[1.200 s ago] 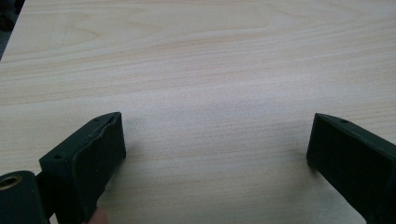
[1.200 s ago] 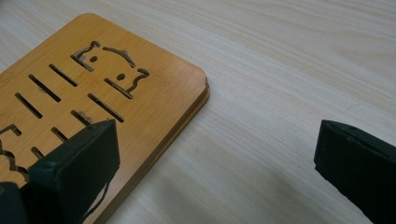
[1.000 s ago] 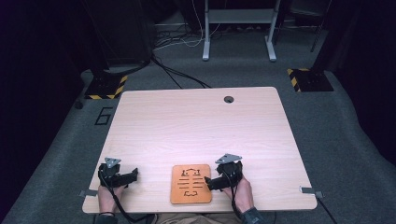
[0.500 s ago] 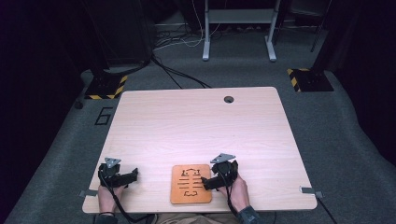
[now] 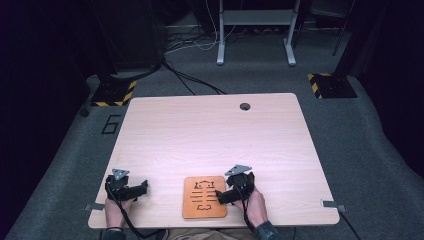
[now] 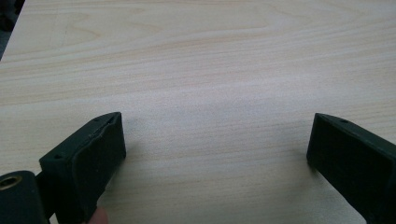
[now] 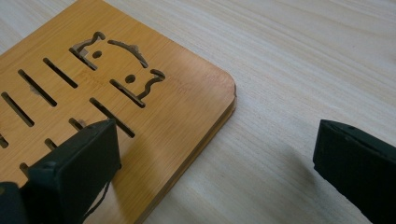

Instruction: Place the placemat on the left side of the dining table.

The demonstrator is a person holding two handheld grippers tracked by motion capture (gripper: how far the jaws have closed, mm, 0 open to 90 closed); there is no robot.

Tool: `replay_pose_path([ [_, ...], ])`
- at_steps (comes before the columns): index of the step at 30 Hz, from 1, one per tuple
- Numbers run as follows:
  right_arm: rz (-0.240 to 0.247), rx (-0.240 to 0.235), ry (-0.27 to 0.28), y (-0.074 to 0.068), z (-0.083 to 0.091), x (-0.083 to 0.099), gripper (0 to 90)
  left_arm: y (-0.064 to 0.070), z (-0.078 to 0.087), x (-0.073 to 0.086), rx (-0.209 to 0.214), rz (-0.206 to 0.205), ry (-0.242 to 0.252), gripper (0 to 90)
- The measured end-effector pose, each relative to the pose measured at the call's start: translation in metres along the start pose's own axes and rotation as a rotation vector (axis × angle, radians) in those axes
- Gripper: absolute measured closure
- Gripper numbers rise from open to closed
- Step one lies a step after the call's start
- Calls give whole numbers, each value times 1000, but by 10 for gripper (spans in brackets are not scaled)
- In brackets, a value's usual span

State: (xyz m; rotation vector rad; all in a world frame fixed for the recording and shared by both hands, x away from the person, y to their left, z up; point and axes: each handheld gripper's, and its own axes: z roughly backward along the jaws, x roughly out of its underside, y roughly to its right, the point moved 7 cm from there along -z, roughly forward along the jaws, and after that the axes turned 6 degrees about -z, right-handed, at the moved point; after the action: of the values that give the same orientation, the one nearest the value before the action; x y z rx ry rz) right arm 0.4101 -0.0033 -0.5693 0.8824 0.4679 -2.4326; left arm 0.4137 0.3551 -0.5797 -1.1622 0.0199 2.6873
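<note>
A pale wooden table point(image 5: 210, 135) carries a slotted bamboo board point(image 5: 204, 196) at six o'clock. The right gripper point(image 5: 222, 194), jaws spread, straddles its edge; lower squarely before closing. The left gripper point(image 5: 142, 187) rests unclenched.

The worktop point(image 5: 210, 140) is a pale wood-grain rectangle with rounded corners, and a small round cable hole point(image 5: 244, 106) sits near its far edge, a little right of the middle. Most of its surface lies bare. One thing lies flat on it: an orange-brown wooden board point(image 5: 204, 196), close to the near edge and about midway across. The board has rounded corners, rows of narrow slots cut through it, and curved cut-outs at its two ends.
</note>
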Motion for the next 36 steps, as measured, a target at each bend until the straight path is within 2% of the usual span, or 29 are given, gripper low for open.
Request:
replay_pose_path([
  [8, -8, 1, -5, 0, -1, -1, 0, 0, 0, 0, 0, 0, 2, 43],
  [16, 14, -2, -8, -3, -1, 0, 0, 0, 0, 0, 0, 0, 2, 44],
  [29, 0, 6, -9, 3, 1, 2, 0, 0, 0, 0, 0, 0, 2, 44],
  [30, -12, 4, -12, 3, 2, 3, 0, 0, 0, 0, 0, 0, 2, 44],
  [36, -9, 5, -16, 6, 3, 4, 0, 0, 0, 0, 0, 0, 2, 44],
])
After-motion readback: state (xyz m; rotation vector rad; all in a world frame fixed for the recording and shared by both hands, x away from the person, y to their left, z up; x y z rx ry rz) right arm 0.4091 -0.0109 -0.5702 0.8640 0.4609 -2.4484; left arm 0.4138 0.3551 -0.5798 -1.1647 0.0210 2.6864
